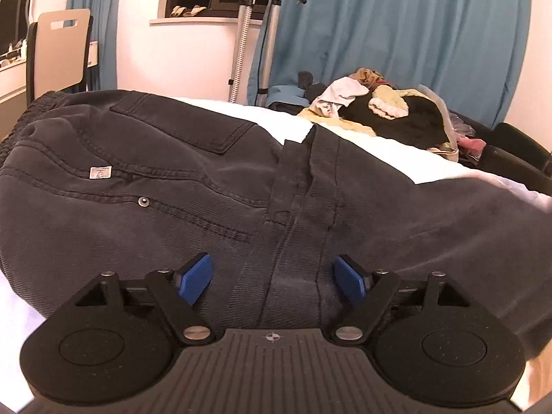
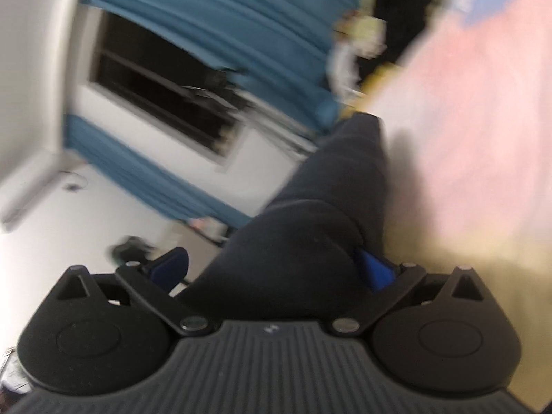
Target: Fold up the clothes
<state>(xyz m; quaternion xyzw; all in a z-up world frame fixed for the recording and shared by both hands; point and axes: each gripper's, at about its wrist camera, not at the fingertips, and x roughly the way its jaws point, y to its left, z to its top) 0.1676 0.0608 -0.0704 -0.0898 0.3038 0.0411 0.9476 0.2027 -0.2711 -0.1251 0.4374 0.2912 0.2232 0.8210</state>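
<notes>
Dark grey trousers (image 1: 172, 189) lie spread on the white bed (image 1: 396, 151), back pocket and centre seam facing up. My left gripper (image 1: 274, 277) is open, its blue pads (image 1: 195, 277) on either side of the seam, low over the cloth. In the blurred, tilted right wrist view a dark trouser leg (image 2: 310, 227) lies between the blue pads (image 2: 376, 272) of my right gripper (image 2: 272, 269) and stretches away from it. The jaws stand wide apart with the cloth bunched between them.
A pile of mixed clothes (image 1: 390, 110) lies at the far right of the bed. Blue curtains (image 1: 396, 34), a garment steamer stand (image 1: 255, 34) and a window are behind. A chair (image 1: 58, 48) stands at left.
</notes>
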